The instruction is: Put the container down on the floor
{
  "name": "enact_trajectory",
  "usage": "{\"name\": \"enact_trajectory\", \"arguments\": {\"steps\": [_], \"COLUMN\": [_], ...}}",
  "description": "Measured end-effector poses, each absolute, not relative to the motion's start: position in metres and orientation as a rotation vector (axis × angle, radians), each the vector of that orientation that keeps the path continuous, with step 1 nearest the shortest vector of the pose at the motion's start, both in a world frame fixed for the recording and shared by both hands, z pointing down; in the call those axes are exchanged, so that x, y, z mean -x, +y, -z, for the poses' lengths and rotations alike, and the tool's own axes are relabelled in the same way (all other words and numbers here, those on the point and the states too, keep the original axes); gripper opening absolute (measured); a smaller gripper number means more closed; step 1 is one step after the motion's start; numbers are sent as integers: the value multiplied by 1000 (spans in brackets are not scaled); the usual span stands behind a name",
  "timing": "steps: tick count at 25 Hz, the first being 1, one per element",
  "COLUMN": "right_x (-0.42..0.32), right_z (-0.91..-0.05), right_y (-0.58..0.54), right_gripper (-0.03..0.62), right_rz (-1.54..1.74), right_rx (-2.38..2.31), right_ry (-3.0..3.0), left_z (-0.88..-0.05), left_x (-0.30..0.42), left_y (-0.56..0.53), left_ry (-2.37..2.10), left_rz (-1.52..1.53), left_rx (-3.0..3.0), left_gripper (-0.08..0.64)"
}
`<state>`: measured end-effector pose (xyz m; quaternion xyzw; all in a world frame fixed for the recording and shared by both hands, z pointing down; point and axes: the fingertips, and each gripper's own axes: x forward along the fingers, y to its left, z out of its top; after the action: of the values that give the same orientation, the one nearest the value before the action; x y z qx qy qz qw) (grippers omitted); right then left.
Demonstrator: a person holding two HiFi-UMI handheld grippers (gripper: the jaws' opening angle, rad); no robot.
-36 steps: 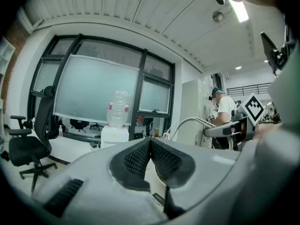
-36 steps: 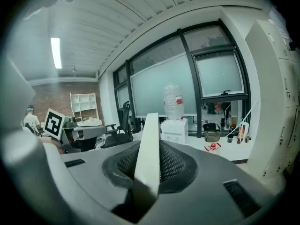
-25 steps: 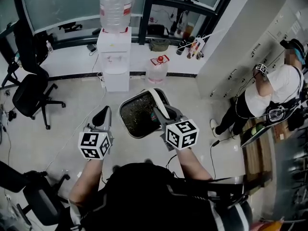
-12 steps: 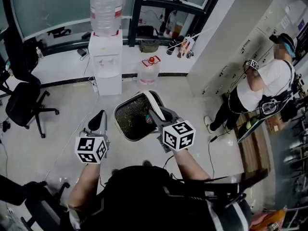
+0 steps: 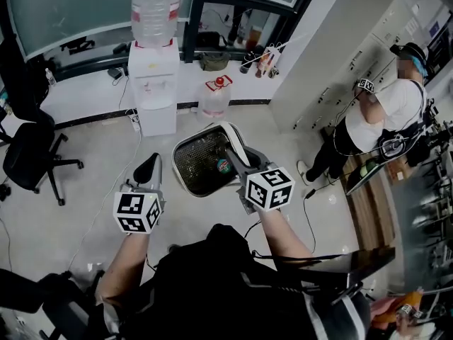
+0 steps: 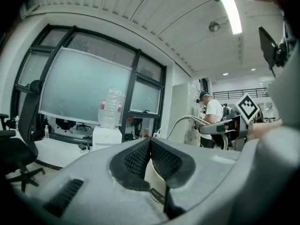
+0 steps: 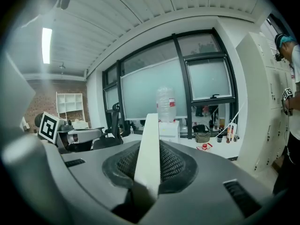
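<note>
Head view: the right gripper (image 5: 239,164) is clamped on the white rim of a rounded container with a dark mesh inside (image 5: 202,167); the container hangs ahead of the person, held up over the pale tiled floor (image 5: 85,183); a small coloured round thing lies inside it; the left gripper (image 5: 150,164) sits just beside the container's left edge, apart from it and carrying nothing; beyond stand a white water dispenser (image 5: 151,91) topped by a clear bottle, a clear jug with a red cap (image 5: 214,99), a black office chair (image 5: 28,154) and a person in a white shirt (image 5: 386,115) by tall white lockers.

Left gripper view: its black ribbed fingers (image 6: 136,159) are pressed together with nothing between them; the mesh is out of sight here; only a thin white curve of rim shows beside the right gripper.

Right gripper view: the ribbed fingers (image 7: 176,161) grip a flat white strip of the rim, which rises upright between them; the rest of the container is hidden.
</note>
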<state>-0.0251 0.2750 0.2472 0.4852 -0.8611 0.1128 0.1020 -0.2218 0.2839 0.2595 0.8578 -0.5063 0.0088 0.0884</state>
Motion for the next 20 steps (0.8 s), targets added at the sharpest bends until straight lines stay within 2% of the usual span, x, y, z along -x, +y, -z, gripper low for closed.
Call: {"name": "enact_trajectory", "arguments": {"steps": [20], "right_x": [8], "right_z": [-262], "right_y": [160], "right_gripper": [72], "right_rz": [-364], "right_rx": [-1379], "right_ry": [-2584], "left_z": [-262], "left_x": [209], "left_y": [179], "left_ry": [-1556], "left_rz": [-59], "left_rx": [-2510], "left_gripper": [11]}}
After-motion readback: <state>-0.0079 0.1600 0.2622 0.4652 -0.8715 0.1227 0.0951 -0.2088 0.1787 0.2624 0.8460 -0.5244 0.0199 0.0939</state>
